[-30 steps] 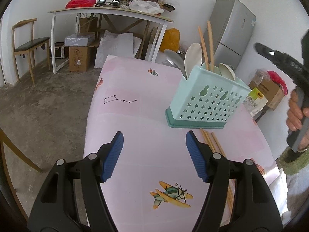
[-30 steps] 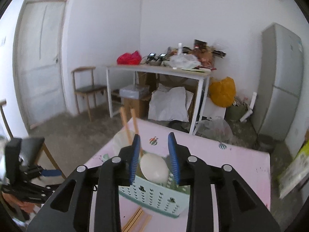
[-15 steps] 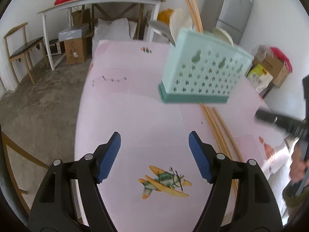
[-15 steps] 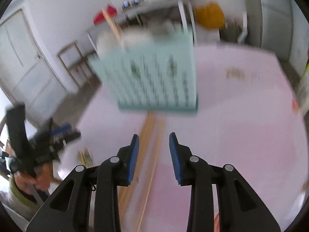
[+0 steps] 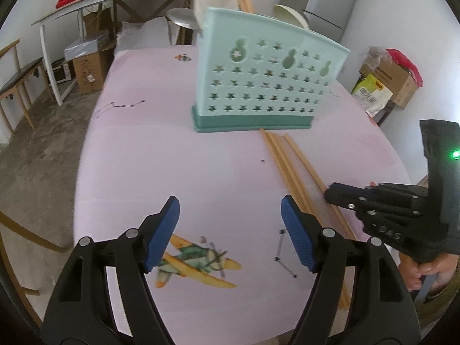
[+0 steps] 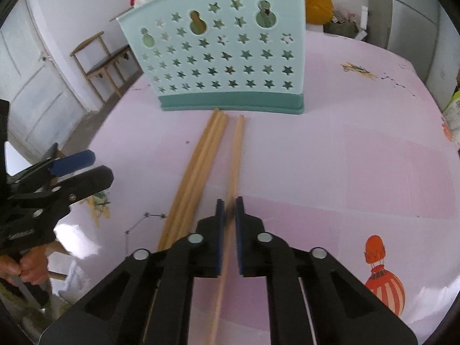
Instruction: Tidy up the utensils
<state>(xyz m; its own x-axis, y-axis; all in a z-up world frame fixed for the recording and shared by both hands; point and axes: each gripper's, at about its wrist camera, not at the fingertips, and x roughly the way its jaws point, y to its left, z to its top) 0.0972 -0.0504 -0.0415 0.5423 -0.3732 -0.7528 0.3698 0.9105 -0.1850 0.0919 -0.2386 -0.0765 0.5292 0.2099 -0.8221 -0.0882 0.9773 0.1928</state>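
A mint-green star-punched utensil holder (image 5: 267, 86) (image 6: 224, 57) stands on the pink table (image 5: 172, 158), with a white spoon (image 5: 212, 0) and chopsticks sticking out of its top. Several wooden chopsticks (image 5: 287, 169) lie on the table in front of it. My right gripper (image 6: 228, 210) is low over the table, and its jaws are closing on a single chopstick (image 6: 236, 149) that runs between the pads. A bundle of chopsticks (image 6: 201, 166) lies just left of it. My left gripper (image 5: 230, 230) hovers open above the table with nothing between its fingers.
A white workbench (image 5: 115, 3) piled with clutter stands behind the table, with cardboard boxes (image 5: 86, 69) under it. A wooden chair (image 6: 100, 57) is at the left and a grey fridge (image 5: 330, 3) at the back right. Boxes and bags (image 5: 385, 83) sit by the right wall.
My right gripper has dropped from above the holder to the table, and its jaws have narrowed around one chopstick. My left gripper has tipped down and moved closer to the holder, still open.
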